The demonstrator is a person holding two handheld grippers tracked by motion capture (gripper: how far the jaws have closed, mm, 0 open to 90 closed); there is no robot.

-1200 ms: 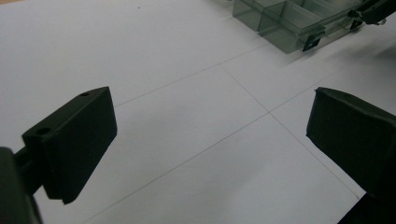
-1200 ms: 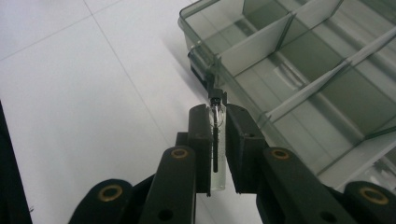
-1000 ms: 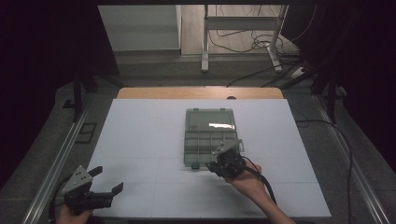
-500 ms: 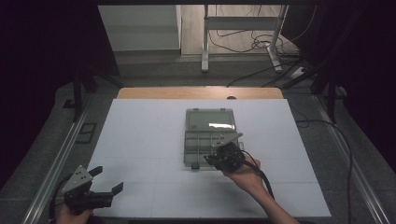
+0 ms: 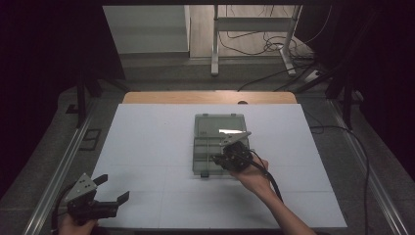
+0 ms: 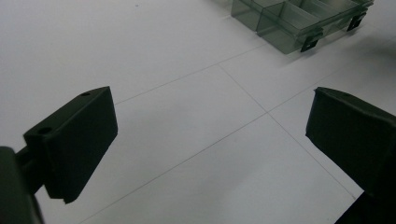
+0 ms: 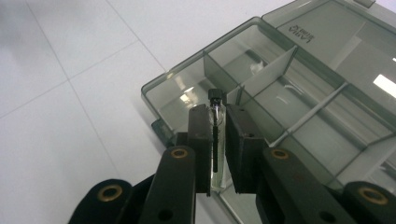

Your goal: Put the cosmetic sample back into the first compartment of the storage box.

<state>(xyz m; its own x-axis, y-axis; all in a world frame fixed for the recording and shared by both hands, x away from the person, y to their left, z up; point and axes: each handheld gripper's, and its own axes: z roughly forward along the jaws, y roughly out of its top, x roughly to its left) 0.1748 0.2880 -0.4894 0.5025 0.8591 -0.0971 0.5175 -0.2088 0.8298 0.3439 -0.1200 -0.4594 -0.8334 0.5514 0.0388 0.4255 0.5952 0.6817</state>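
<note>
White bench (image 5: 147, 147), dim room: compartment box (image 5: 210, 128) lies open at its centre.
Right hand-held gripper (image 7: 218, 122) hangs over the box's near corner compartment, jaws nearly closed on a thin black screw (image 7: 215, 135); likely placing it, so next lower and release. Left hand-held gripper (image 5: 108, 190) rests well apart from the box, jaws wide, empty.

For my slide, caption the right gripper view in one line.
Right gripper holding a black screw above the corner compartment of an open clear box.
</note>
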